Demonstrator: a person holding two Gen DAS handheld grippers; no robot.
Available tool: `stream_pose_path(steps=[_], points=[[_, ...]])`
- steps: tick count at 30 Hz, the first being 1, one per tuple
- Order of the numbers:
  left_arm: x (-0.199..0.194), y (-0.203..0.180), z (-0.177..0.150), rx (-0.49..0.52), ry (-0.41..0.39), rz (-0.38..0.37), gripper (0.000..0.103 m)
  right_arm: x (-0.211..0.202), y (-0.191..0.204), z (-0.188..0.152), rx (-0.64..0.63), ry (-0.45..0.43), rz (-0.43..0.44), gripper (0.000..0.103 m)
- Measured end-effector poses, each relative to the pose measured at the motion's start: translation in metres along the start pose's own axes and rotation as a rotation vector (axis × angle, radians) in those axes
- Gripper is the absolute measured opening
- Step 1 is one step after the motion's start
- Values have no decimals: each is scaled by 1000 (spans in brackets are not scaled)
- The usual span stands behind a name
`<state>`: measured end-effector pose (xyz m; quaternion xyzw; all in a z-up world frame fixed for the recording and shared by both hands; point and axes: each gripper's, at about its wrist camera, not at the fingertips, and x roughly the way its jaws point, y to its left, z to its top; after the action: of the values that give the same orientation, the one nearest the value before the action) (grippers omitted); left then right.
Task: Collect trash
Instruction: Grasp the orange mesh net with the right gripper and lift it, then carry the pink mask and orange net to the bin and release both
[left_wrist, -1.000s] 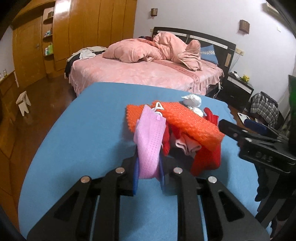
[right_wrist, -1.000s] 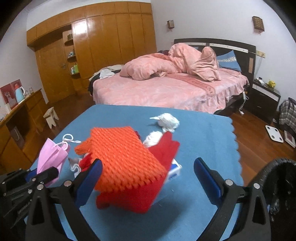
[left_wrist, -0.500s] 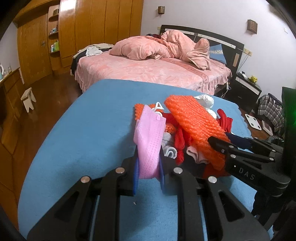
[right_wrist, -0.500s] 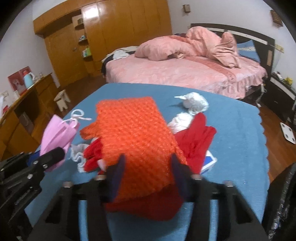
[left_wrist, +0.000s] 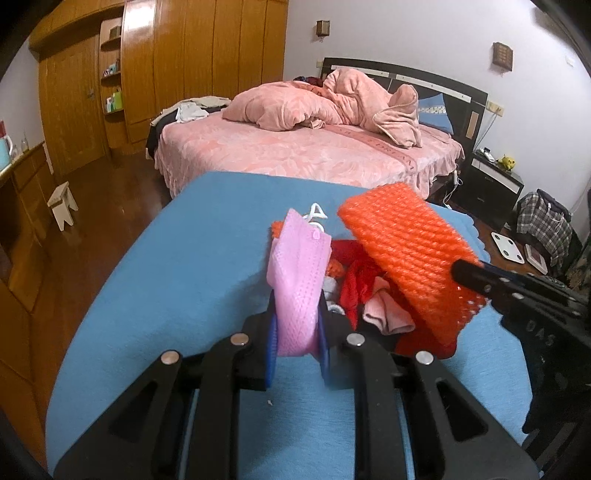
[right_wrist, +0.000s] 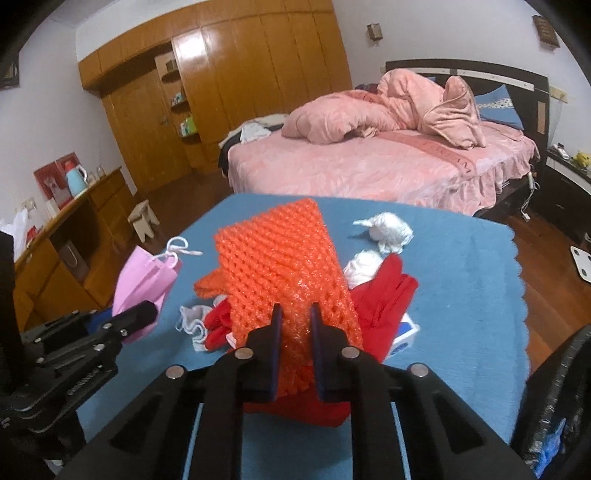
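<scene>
My left gripper (left_wrist: 297, 325) is shut on a pink face mask (left_wrist: 300, 280), held upright above the blue table (left_wrist: 184, 280); the mask also shows in the right wrist view (right_wrist: 142, 284). My right gripper (right_wrist: 294, 328) is shut on an orange foam net (right_wrist: 280, 266), lifted over a heap of red cloth (right_wrist: 384, 299). The net shows in the left wrist view (left_wrist: 410, 254), with the right gripper at its right. Two white crumpled tissues (right_wrist: 388, 229) lie further back on the table. A small blue and white box (right_wrist: 404, 332) lies under the red cloth.
A black trash bag (right_wrist: 554, 406) stands at the table's right edge. A pink bed (right_wrist: 369, 162) is behind the table, wooden wardrobes (right_wrist: 221, 92) and a sideboard (right_wrist: 55, 240) at left, a small stool (left_wrist: 62, 203) on the floor.
My right gripper went from wide open to shut on the orange foam net and lifted it. My left gripper kept hold of the pink mask and rose slightly.
</scene>
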<state>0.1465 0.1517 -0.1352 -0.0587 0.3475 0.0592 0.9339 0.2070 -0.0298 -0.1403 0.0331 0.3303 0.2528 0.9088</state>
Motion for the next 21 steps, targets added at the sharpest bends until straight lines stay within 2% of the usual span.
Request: stream_pose_path(steps=[8, 21], points=[[-21, -16, 4, 20, -38, -15, 17, -39, -13, 3, 33, -64, -44, 14], [-48, -73, 8, 86, -82, -130, 17, -111, -55, -7, 102, -151, -136, 14]])
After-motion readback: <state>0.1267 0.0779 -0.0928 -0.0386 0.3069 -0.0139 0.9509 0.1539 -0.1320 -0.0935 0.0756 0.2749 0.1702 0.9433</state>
